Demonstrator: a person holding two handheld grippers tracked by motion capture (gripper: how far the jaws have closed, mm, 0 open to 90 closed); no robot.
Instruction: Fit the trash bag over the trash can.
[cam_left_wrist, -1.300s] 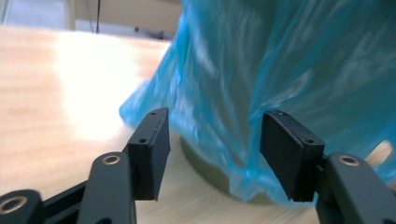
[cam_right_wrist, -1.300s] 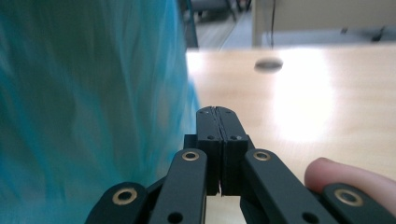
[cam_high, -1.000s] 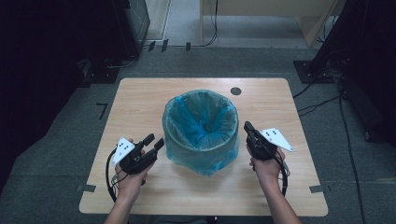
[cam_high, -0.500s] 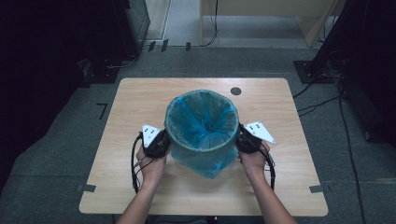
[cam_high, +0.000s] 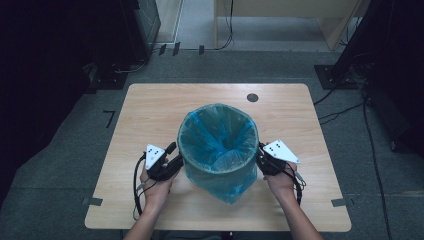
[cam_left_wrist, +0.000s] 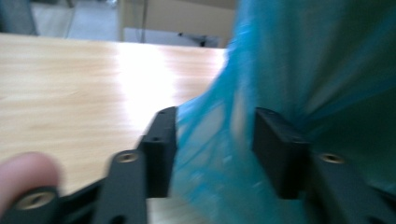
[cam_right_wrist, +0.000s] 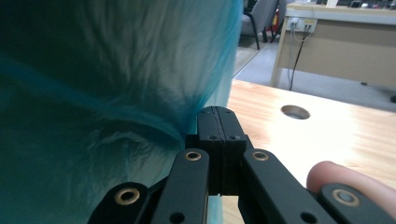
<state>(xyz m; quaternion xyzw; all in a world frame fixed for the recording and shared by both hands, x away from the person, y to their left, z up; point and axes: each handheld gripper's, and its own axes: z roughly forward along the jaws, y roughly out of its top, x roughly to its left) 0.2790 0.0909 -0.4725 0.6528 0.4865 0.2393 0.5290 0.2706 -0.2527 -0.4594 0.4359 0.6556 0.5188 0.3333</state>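
Note:
A round bin lined with a blue plastic bag (cam_high: 218, 150) stands in the middle of the wooden table (cam_high: 150, 110). My left gripper (cam_high: 174, 156) is against the bin's left side. In the left gripper view it (cam_left_wrist: 217, 144) stands open, with loose blue bag film (cam_left_wrist: 299, 70) bulging between its jaws. My right gripper (cam_high: 261, 160) is against the bin's right side. In the right gripper view its jaws (cam_right_wrist: 219, 126) are pressed together, the blue bag (cam_right_wrist: 102, 93) lies right beside them on the left, and I see no film pinched between them.
A round cable hole (cam_high: 252, 97) is in the table behind the bin, also seen as a hole (cam_right_wrist: 295, 112) from the right gripper. Tape marks (cam_high: 340, 202) sit near the front corners. Dark cabinets and a desk (cam_high: 280, 15) stand on the floor beyond.
Both grippers have come in from the table's sides to the bin's flanks. The bin sits slightly nearer the person than a second ago.

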